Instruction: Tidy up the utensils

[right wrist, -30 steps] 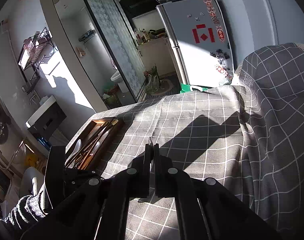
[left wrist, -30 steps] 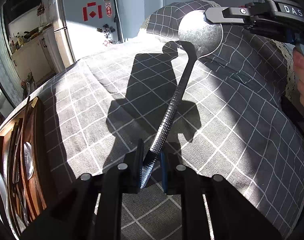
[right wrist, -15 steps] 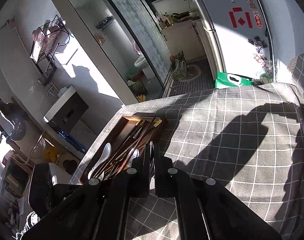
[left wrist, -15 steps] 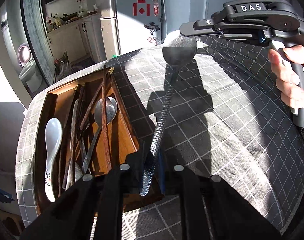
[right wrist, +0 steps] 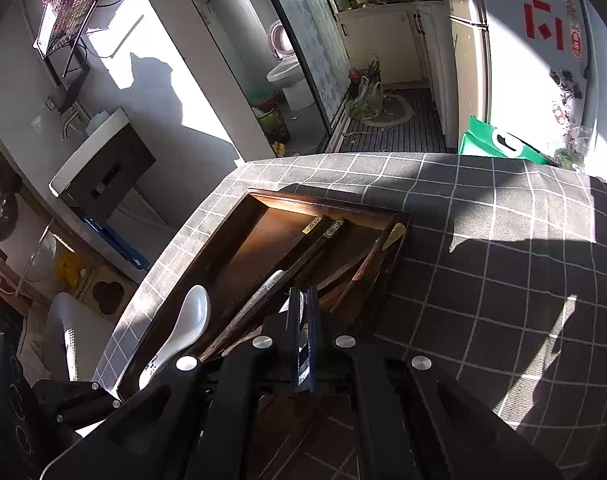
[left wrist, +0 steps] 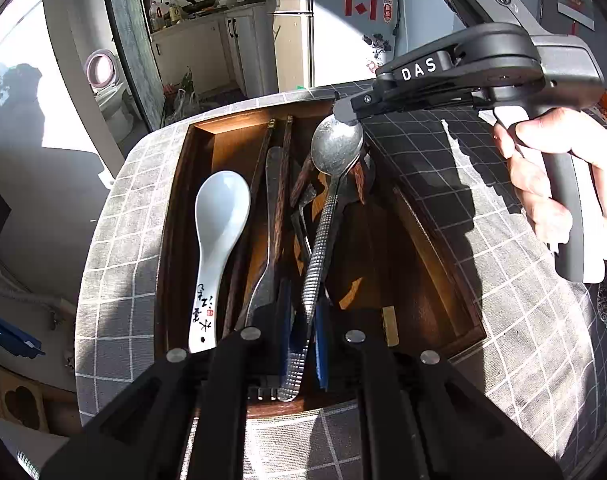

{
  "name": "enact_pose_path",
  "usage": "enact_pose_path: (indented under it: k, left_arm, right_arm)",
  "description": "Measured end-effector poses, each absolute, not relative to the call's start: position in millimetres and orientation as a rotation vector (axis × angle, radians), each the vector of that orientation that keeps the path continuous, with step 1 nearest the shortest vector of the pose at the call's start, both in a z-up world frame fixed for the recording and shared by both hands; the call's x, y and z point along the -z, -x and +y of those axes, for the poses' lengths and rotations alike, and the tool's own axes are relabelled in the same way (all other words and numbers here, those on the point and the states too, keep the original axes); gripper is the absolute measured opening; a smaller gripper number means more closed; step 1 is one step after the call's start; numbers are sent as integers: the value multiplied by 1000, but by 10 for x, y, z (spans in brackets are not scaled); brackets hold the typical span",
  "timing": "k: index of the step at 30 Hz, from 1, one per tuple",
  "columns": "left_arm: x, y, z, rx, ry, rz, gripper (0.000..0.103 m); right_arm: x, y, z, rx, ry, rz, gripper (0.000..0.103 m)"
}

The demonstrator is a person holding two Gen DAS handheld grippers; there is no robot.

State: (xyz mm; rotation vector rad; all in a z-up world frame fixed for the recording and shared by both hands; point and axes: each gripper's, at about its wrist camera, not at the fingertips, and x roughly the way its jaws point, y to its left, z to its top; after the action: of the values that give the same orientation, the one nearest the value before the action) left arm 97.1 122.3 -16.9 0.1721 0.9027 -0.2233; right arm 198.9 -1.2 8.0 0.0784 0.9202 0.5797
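My left gripper [left wrist: 303, 344] is shut on the ribbed handle of a metal spoon [left wrist: 323, 216] and holds it over the wooden utensil tray [left wrist: 443, 256]. The spoon's bowl points to the tray's far end. In the tray lie a white ceramic spoon [left wrist: 217, 232], dark chopsticks [left wrist: 281, 200] and other metal utensils. My right gripper [left wrist: 343, 110] hangs over the tray's far right corner, its tip touching the spoon's bowl. In the right wrist view its fingers [right wrist: 291, 320] are shut on the rim of the spoon's bowl above the tray [right wrist: 231, 248] and the white spoon [right wrist: 187, 320].
The tray sits on a table with a grey checked cloth [left wrist: 483, 208], close to the table's far edge. A fridge [left wrist: 343, 20] and kitchen cabinets [left wrist: 207, 52] stand beyond. A green bag [right wrist: 499, 144] lies on the floor past the table.
My left gripper has carried the metal spoon from above the cloth leftward to directly over the tray. My right gripper has followed, staying at the spoon's bowl.
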Motion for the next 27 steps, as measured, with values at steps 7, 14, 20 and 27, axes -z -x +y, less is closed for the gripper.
enact_pose_path:
  k: [7,14,20,27]
  left_arm:
    - [98,-797,1230,272,-93,774,67]
    - [-128,-400,1351,212,-26,619,86]
    - [-158,-84,1437,216,10,536,95]
    - [-194,247,1376,226,-7,394,97]
  right_arm:
    - [-226,-1537,-18,-555,9,817,73]
    - [-314,-624,-279,-468,101,644,79]
    - [-302,-39,-528,-426,68,554,88]
    - [-234,340,-652,-358,66,429,90]
